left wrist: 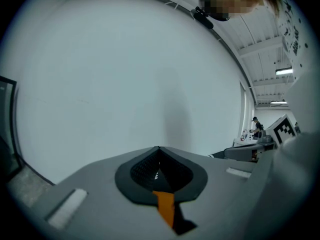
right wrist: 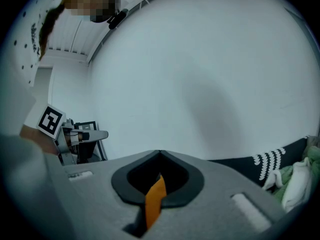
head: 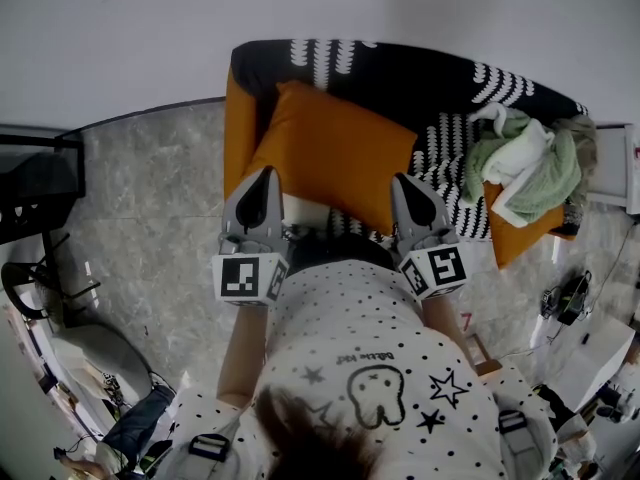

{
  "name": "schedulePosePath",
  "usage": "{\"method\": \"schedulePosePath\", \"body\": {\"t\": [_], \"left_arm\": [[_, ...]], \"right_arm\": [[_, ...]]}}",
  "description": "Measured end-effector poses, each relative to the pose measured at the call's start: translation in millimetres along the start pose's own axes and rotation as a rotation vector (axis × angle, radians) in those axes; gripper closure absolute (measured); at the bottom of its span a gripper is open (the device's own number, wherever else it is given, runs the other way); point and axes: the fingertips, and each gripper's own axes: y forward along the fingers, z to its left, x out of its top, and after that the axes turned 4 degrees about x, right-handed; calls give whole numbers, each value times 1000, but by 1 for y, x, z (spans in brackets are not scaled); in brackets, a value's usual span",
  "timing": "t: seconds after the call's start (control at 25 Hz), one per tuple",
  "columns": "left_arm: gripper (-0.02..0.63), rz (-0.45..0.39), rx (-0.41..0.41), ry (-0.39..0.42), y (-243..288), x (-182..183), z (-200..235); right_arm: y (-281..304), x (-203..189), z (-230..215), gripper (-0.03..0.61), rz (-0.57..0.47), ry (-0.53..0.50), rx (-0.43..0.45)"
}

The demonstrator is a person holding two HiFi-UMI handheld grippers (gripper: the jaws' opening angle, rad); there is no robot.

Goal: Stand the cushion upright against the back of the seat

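Two grippers clamped on the near edge of one orange cushion.

Both arms reach forward from the person's body, side by side and close to level. The left gripper (head: pixel 263 175) is at the cushion's (head: pixel 335 153) near left corner and the right gripper (head: pixel 406 182) at its near right corner. In each gripper view the jaws are closed together with a thin fold of orange fabric pinched between them: left gripper (left wrist: pixel 159 170), right gripper (right wrist: pixel 159 173). The cushion is plump and smooth, set at a slant on the orange seat (head: pixel 236 118). Its far corner reaches the black-and-white patterned cover (head: pixel 400 73) draped over the seat back. From above it is unclear whether it lies flat or leans. Green and white cloths (head: pixel 528 163) are heaped on the seat's right side, apart from the cushion.
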Motion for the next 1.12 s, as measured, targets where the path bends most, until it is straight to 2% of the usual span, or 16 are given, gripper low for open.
{"method": "schedulePosePath", "body": {"t": [0.08,0.16,0.44,0.48,0.6,0.72,0.88,1.12], "left_arm": [[627,5,4,9,3,-7,4],[534,16,-9,3,7,-12,3],[511,31,-55,9,36,-26,8],[491,34,-61,3,41,-29,9],[489,72,-59,-39,59,-44,19],[561,93,-19,-59,82,-61,42],[522,99,20,-59,116,-80,75],[453,201,10,-15,159,-128,108]], "right_arm": [[-2,0,-2,577,3,1,-8],[-3,-1,-6,577,7,4,-17],[-6,-14,-19,577,32,32,-44],[-5,-16,-19,577,38,36,-46],[1,-22,-20,577,55,52,-45],[7,-23,-21,577,71,61,-42],[17,-29,-19,577,90,78,-33],[23,-52,-17,577,130,126,-31]]}}
